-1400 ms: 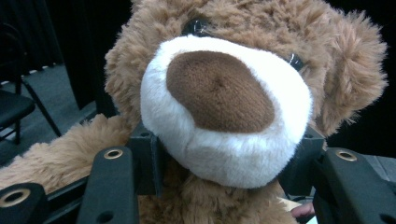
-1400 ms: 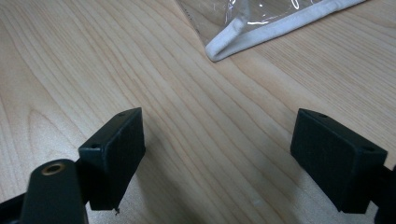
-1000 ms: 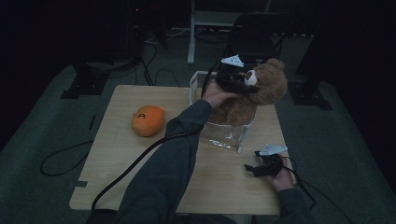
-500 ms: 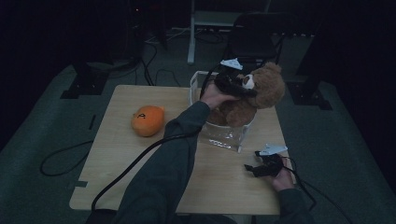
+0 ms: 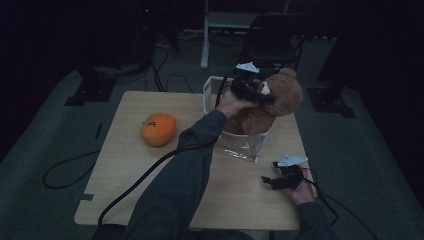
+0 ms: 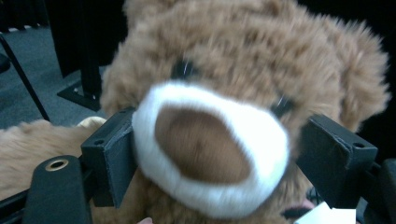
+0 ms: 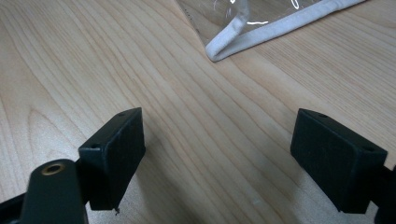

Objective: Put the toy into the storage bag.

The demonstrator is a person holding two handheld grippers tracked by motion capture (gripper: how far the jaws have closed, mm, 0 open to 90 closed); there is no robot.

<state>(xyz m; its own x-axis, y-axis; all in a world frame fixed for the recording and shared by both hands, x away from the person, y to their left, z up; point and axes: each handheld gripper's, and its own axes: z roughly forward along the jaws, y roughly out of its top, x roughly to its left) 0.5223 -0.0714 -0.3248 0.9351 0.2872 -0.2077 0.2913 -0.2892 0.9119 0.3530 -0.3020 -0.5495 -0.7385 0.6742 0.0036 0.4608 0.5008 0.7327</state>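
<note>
Nearest us, our right hand-held gripper [image 5: 270, 181] rests on the worktop [image 5: 125, 165] at its near right corner, jaws wide apart with nothing but bare wood grain between them; in the right gripper view the white-edged corner of the clear plastic bag [image 7: 261, 32] lies just beyond its jaws. Our right hand has not moved.

Further out, our left sleeve reaches across the worktop to the clear bag [image 5: 240, 145], which stands upright towards the far right. The brown teddy bear [image 5: 272, 102] sits in it, body down inside and head above the rim.

Our left hand-held gripper [image 5: 265, 96] is at the bear's face. Its jaws have just been opening: in the left gripper view the white muzzle [image 6: 210, 149] sits between the two pads, the left pad at its edge and the right pad with a gap beside it, so we judge the grip as let go. The bear has stayed put in the bag since a second ago.

We read this as the bear delivered; the orange plush toy [image 5: 158, 129], well apart on the left, looks like the next candidate
</note>
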